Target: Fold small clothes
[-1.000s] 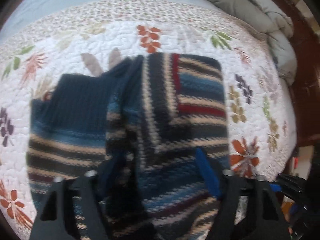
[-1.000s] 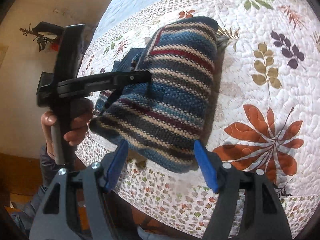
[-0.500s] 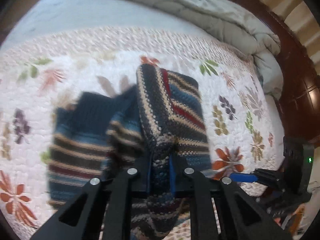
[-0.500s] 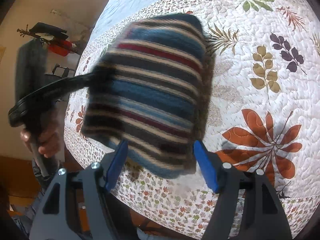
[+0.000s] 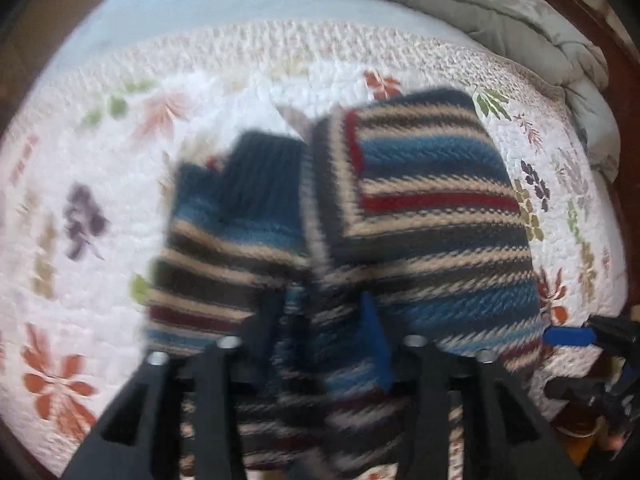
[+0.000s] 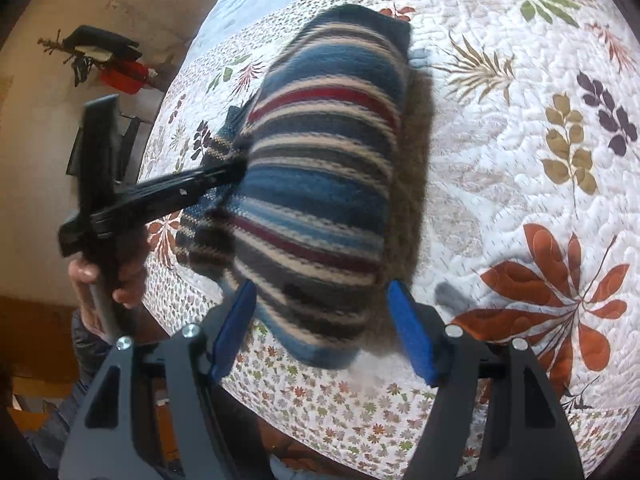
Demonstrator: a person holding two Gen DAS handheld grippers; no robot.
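Observation:
A small knitted sweater [image 5: 420, 208] striped in blue, beige, dark grey and red lies partly folded on the quilt, its right part doubled over the left. My left gripper [image 5: 330, 332] points steeply down at its near edge. Its jaws are opening, with loose knit between the blue pads and no pinch showing. The right wrist view shows the sweater [image 6: 320, 184] as a thick bundle, with the left gripper [image 6: 236, 170] reaching into its left side, held by a hand [image 6: 104, 280]. My right gripper [image 6: 322, 330] stands open astride the bundle's near end without pressing it.
A white quilt [image 6: 520, 160] printed with leaves and flowers covers the bed; its front edge [image 6: 340, 404] runs just under my right gripper. A grey duvet [image 5: 520, 20] and a dark wooden bed frame [image 5: 624, 120] lie at the far right. A rack with a red thing [image 6: 116, 76] stands by the wall.
Half a second ago the left gripper was shut on a raised fold of the sweater. Now its jaws are apart and the fold lies spread to the right. The right gripper has edged closer.

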